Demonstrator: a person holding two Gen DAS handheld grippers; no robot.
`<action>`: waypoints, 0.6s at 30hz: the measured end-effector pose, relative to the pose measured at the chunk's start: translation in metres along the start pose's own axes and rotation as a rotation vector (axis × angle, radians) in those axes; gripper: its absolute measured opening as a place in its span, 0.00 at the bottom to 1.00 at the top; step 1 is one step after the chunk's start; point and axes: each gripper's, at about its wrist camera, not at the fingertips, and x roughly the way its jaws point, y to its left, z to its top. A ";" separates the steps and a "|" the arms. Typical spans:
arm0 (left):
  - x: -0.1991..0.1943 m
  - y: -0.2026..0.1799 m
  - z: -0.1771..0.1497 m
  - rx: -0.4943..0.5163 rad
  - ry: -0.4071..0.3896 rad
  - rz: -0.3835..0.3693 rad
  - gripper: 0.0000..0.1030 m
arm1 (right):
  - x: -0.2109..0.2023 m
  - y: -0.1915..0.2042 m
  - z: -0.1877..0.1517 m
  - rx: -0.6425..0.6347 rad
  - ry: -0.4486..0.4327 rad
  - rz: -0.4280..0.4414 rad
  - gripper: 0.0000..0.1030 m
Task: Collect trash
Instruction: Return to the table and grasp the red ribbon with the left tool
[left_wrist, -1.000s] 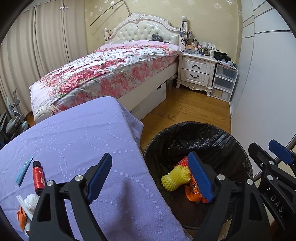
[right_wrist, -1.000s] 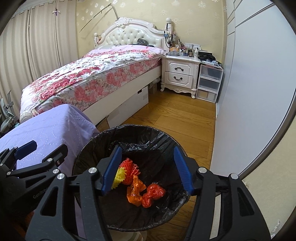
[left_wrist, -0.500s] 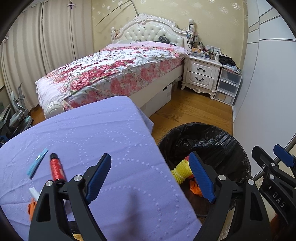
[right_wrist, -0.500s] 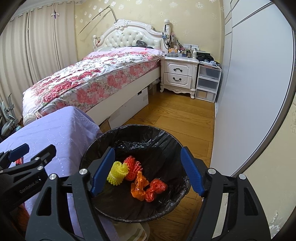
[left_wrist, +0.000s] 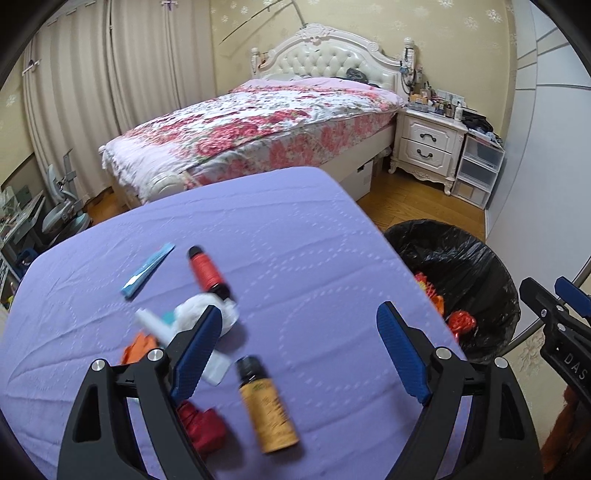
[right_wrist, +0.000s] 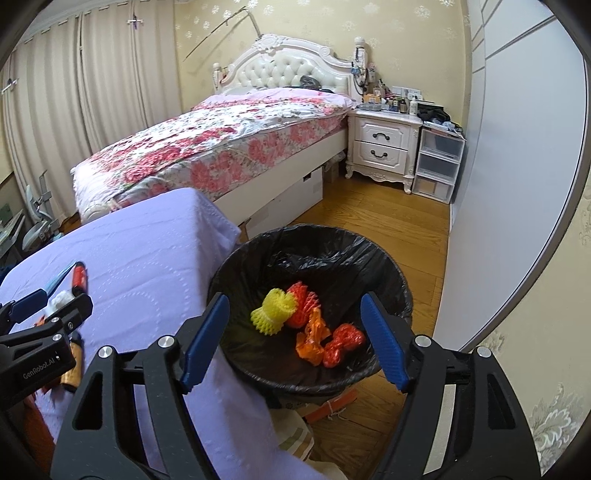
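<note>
The left gripper hangs wide open and empty over the table, lined up to pick rubbish: crumpled tissue at its 10 o'clock; the right gripper, equally agape and empty, waits above the bin

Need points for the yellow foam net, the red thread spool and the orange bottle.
yellow foam net (right_wrist: 274, 311), right wrist view, middle of its ribbed body inside the bin.
red thread spool (left_wrist: 205, 272), left wrist view, middle of the red winding.
orange bottle (left_wrist: 269, 413), left wrist view, middle of its orange body.
</note>
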 end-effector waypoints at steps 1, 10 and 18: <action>-0.004 0.005 -0.004 -0.011 0.003 0.004 0.81 | -0.004 0.004 -0.003 -0.005 0.001 0.011 0.70; -0.022 0.045 -0.038 -0.070 0.031 0.075 0.81 | -0.025 0.035 -0.022 -0.067 0.005 0.094 0.70; -0.019 0.067 -0.060 -0.102 0.067 0.117 0.81 | -0.026 0.058 -0.038 -0.106 0.034 0.152 0.70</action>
